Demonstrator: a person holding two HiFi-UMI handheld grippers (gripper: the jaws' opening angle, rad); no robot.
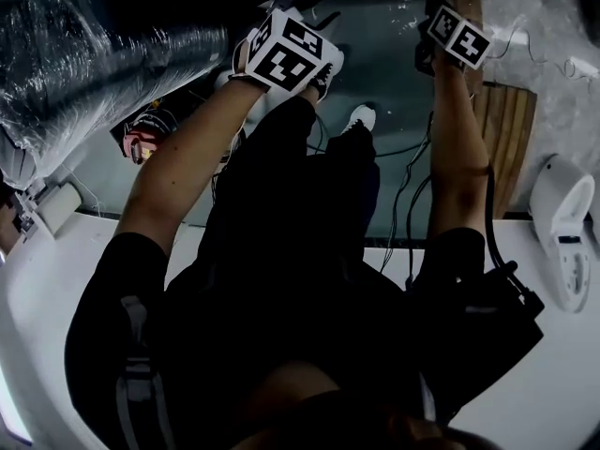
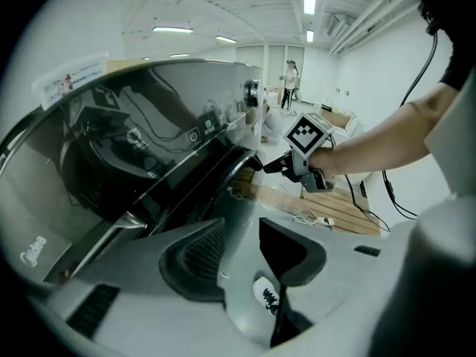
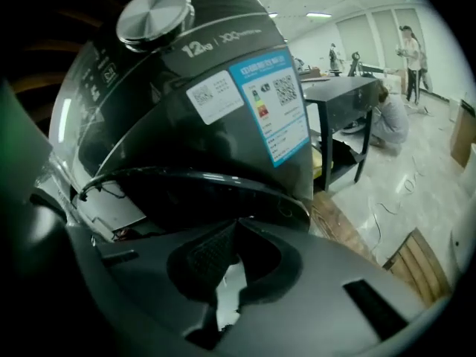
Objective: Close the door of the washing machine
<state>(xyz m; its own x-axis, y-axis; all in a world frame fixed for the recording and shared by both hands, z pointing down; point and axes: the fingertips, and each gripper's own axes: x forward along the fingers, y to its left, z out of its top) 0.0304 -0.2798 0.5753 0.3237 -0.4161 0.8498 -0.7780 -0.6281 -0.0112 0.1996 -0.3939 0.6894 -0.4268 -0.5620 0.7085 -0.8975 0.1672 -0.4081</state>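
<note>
The washing machine (image 3: 223,73) is dark grey, with a silver knob (image 3: 152,10) and a blue label (image 3: 275,106). Its dark glass door (image 2: 134,155) stands ajar in the left gripper view. My right gripper (image 3: 236,229) is shut with nothing in it, its tips close against the door's curved rim (image 3: 186,181). That view also shows my right gripper (image 2: 274,166) at the door's outer edge (image 2: 242,158). My left gripper (image 2: 242,233) hangs open beside the door, only floor between its fingers. In the head view both marker cubes (image 1: 286,54) (image 1: 457,36) show at arm's length.
A wooden pallet (image 2: 335,210) and loose cables (image 2: 316,218) lie on the floor beyond the door. My shoe (image 2: 268,292) is below the left gripper. Plastic-wrapped ducting (image 1: 84,54) is at the left. A black table (image 3: 342,95) and people (image 3: 390,117) are farther off.
</note>
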